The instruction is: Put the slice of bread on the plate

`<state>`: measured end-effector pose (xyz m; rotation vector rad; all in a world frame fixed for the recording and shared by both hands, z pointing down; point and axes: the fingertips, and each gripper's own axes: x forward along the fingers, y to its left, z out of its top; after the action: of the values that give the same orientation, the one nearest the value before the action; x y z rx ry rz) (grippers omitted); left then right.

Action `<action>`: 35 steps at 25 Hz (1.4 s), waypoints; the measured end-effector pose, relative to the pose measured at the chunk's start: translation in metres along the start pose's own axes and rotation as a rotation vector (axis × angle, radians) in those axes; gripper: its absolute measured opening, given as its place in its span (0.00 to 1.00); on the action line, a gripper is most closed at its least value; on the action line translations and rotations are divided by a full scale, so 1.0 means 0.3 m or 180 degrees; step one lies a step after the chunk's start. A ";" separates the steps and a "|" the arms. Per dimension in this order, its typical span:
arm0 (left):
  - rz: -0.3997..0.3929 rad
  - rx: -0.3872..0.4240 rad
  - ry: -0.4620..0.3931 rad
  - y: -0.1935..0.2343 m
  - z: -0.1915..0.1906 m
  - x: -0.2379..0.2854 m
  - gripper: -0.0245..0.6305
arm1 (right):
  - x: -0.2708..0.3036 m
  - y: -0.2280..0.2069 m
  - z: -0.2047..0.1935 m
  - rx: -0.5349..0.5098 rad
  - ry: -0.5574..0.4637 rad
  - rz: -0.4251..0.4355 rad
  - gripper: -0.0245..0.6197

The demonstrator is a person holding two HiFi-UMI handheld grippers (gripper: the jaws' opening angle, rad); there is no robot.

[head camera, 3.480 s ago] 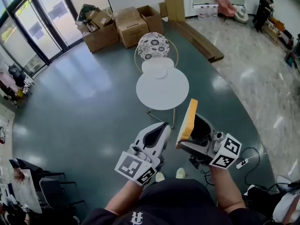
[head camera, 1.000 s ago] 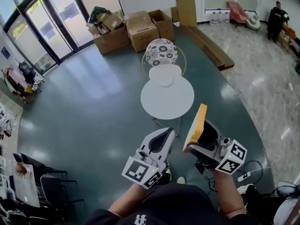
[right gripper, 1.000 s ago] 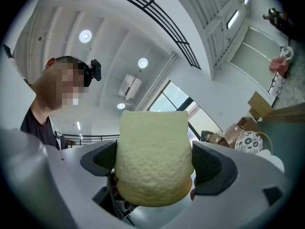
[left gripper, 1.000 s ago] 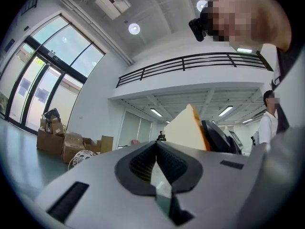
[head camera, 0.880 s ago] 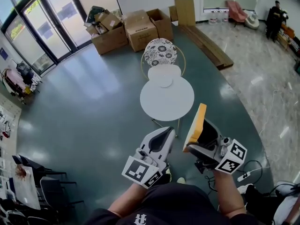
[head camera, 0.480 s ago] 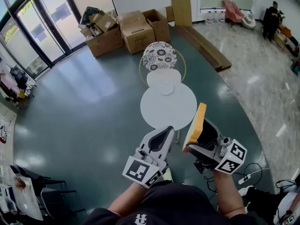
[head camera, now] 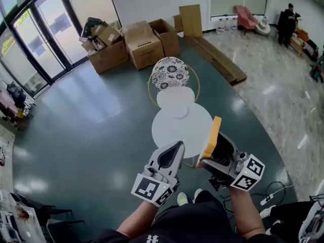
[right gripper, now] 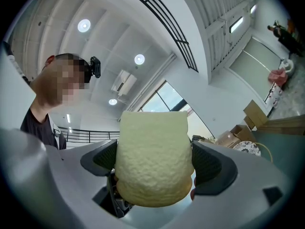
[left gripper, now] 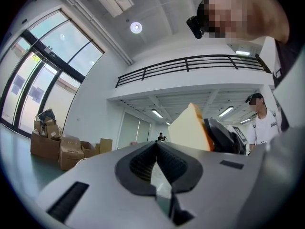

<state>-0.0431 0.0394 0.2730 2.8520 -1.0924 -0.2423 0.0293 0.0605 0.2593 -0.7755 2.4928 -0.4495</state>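
My right gripper [head camera: 214,147] is shut on a slice of bread [head camera: 211,136], pale with an orange crust, held upright on edge. In the right gripper view the bread [right gripper: 153,154] fills the gap between the two dark pads of the right gripper [right gripper: 153,163]. My left gripper [head camera: 173,152] is shut and holds nothing; in the left gripper view its jaws [left gripper: 156,147] meet, with the bread [left gripper: 188,130] to their right. Ahead stands a round white table [head camera: 190,133], and a small white plate [head camera: 178,111] lies at its far edge. Both grippers hang over the table's near edge.
Behind the table is a chair with a patterned round back [head camera: 170,73] and a white seat [head camera: 174,96]. Cardboard boxes [head camera: 144,44] and wooden boards [head camera: 215,54] lie farther back. Glass doors [head camera: 35,34] are at the left. A cable and plug [head camera: 268,197] lie on the floor at the right.
The table and plate have come nearer and now lie just past the grippers. The right gripper still holds the bread upright, and the left stays shut.
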 end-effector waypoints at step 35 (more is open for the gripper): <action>0.0597 0.0094 -0.0065 0.668 -0.178 0.631 0.05 | 0.481 -0.880 -0.030 0.0479 0.0507 0.0198 0.80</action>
<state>-0.0266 -0.2353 0.3289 2.7533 -1.3677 -0.2447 0.0364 -0.2315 0.3318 -0.6228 2.5842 -0.6917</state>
